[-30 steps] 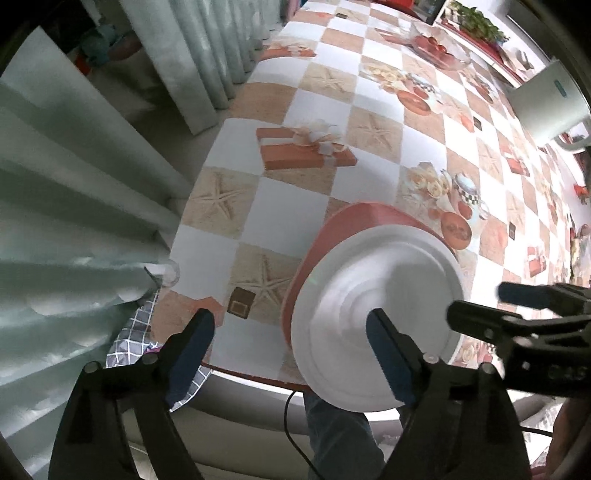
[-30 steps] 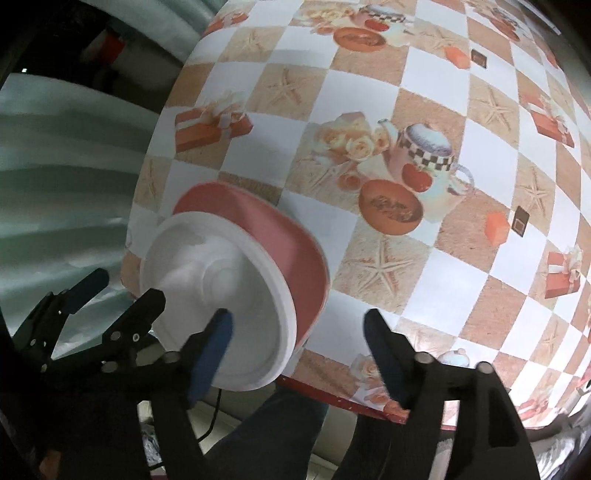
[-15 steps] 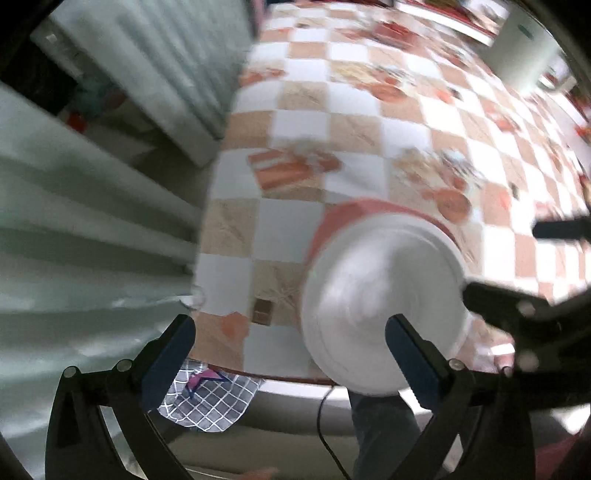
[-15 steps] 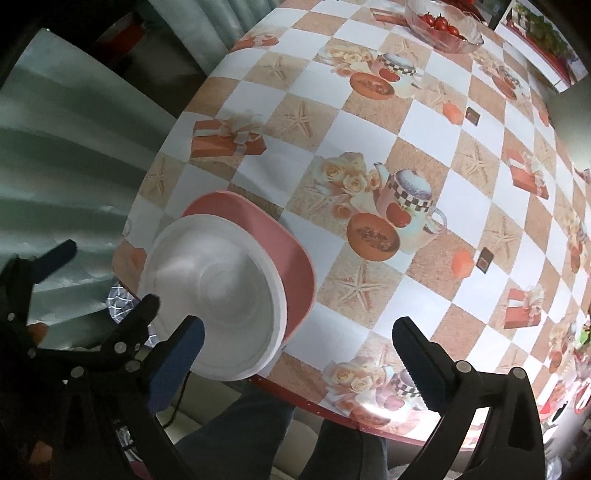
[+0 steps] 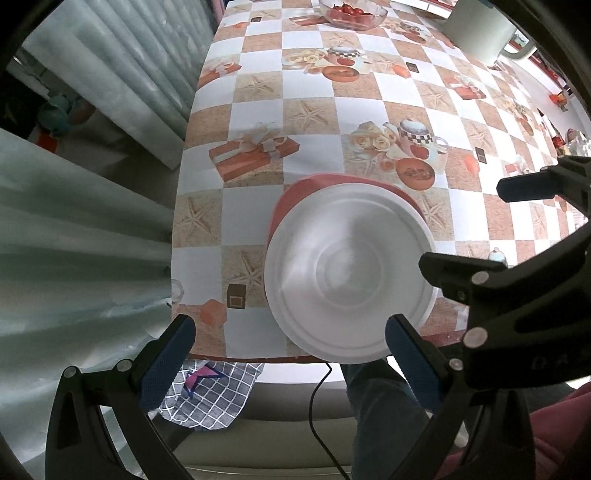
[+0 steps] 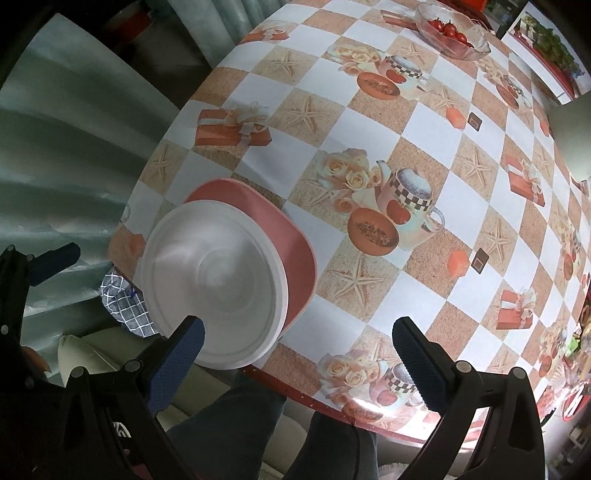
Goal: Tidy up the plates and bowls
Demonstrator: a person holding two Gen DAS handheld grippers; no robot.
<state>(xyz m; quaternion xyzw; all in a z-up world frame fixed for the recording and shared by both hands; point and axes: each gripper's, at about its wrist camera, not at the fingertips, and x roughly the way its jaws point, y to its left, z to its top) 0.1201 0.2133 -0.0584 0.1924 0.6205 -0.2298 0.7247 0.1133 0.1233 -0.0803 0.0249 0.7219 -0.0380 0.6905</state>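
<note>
White round bowl (image 5: 349, 280) sits upside down, ringed base up, on top of pink squarish plate (image 5: 295, 195) w/ rounded corners. Plate lies flat at near table edge in front of me; bowl covers most of it and overhangs the near side.

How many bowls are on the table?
2 that I can see: a white bowl upside down on the pink plate at the near edge, and a glass bowl of tomatoes at the far end.
</note>
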